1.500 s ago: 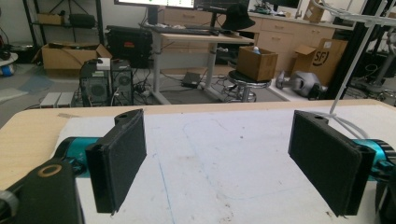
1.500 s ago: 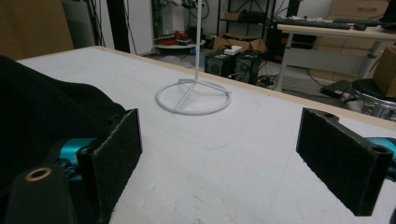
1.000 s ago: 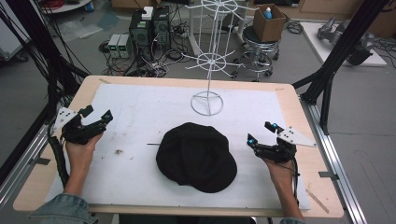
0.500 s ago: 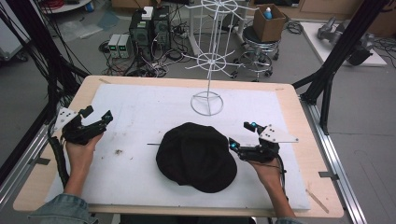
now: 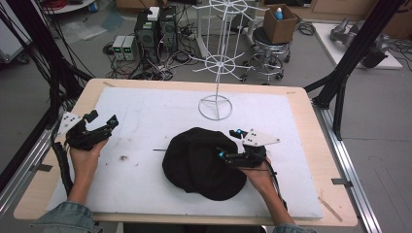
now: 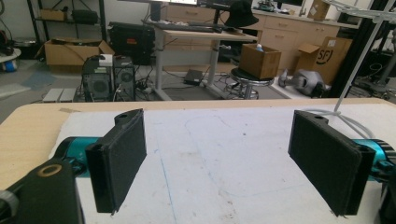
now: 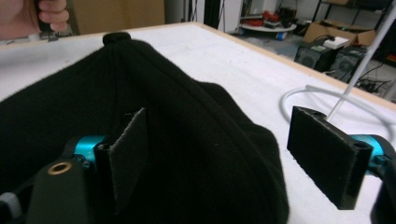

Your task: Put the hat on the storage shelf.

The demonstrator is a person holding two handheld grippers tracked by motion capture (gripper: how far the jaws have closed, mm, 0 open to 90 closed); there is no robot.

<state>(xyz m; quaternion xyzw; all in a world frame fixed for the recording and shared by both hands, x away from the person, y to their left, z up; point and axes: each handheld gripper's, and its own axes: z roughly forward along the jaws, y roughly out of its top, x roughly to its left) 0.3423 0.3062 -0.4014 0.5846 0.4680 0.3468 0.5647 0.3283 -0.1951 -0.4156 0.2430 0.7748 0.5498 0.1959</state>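
Cap: the soft black fabric cap [image 5: 204, 165] lies crown-up near the front of the white-covered desk [image 5: 145, 111].
Right hand-held gripper [image 5: 232, 145]: jaws apart, just been closing, straddling the cap's right edge without pinching yet.
Left hand-held gripper [image 5: 102, 122]: jaws apart, holding nothing.
Advice: gather one fold of fabric before you squeeze.
Room: white wire display stand [image 5: 215, 104] behind; computers, stool, boxes on the floor.

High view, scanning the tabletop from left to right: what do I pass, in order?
Left hand-held gripper → black cap → right hand-held gripper at the cap's right side → bare wooden table edge. The white wire stand's ring base sits farther back, above the cap, so I leave it out.
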